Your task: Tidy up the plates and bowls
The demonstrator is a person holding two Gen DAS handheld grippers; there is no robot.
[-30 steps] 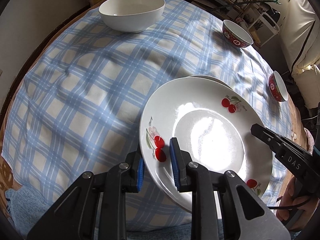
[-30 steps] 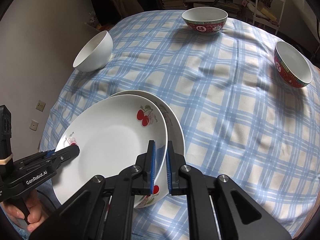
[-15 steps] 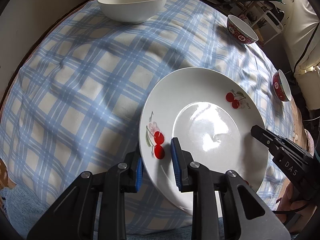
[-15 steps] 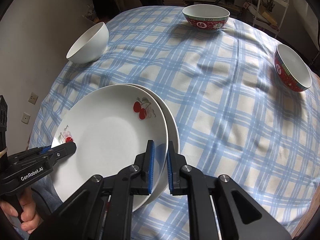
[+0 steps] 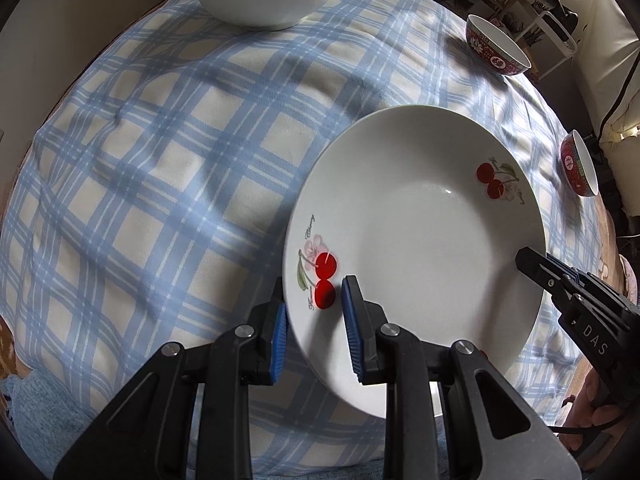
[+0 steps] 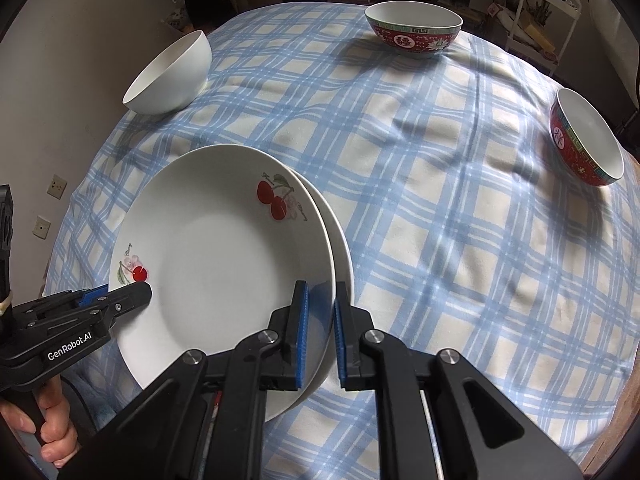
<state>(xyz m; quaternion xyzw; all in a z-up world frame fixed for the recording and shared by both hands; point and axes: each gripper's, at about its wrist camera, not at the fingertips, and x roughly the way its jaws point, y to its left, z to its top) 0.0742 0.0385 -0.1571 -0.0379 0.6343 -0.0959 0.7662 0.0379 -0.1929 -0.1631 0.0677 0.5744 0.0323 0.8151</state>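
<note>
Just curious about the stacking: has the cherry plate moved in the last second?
Yes. The cherry plate has shifted further over the lower plate, whose rim now peeks out only on the right.

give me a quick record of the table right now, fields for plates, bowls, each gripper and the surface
plates: two cherry-print plates, top plate over lower plate, slightly offset
bowls: white bowl; two red patterned bowls, all apart
left gripper: jaws straddle top plate's rim
right gripper: jaws astride the opposite rim
surface: blue checked tablecloth
</note>
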